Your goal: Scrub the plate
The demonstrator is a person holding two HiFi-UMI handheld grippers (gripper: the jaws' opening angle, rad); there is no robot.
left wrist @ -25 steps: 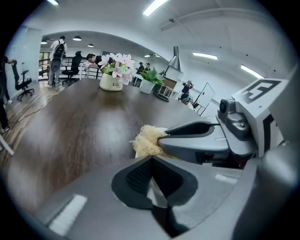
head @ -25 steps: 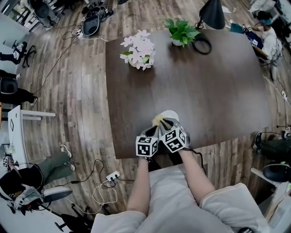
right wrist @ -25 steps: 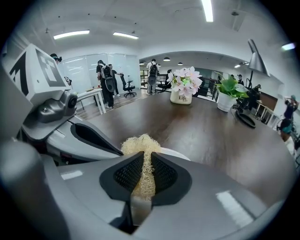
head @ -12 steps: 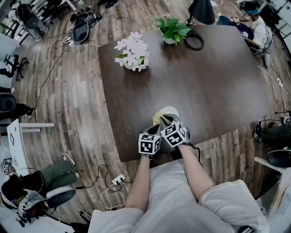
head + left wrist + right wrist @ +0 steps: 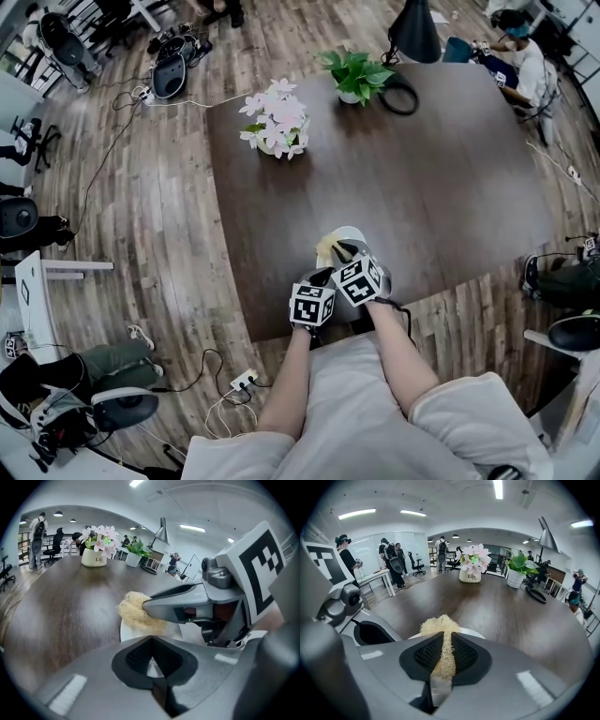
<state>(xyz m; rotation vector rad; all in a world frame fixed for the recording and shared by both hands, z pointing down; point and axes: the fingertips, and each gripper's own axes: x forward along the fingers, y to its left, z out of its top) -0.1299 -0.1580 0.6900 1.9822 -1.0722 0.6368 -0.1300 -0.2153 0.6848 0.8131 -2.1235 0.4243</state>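
Both claws are working low in the frame's centre, near the table's [image 5: 422, 169] front edge: the left gripper [image 5: 323, 275] is pinching the white plate's [image 5: 357, 235] rim while the right gripper [image 5: 343, 251] is clamping a straw-coloured scrubber [image 5: 327, 247] onto it, so scrubbing seems under way, and the next move calls for firm strokes across the plate.

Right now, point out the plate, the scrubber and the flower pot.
plate [image 5: 124, 633], left gripper view, bare left rim
scrubber [image 5: 439, 624], right gripper view, tuft above jaws
flower pot [image 5: 93, 558], left gripper view, pot front
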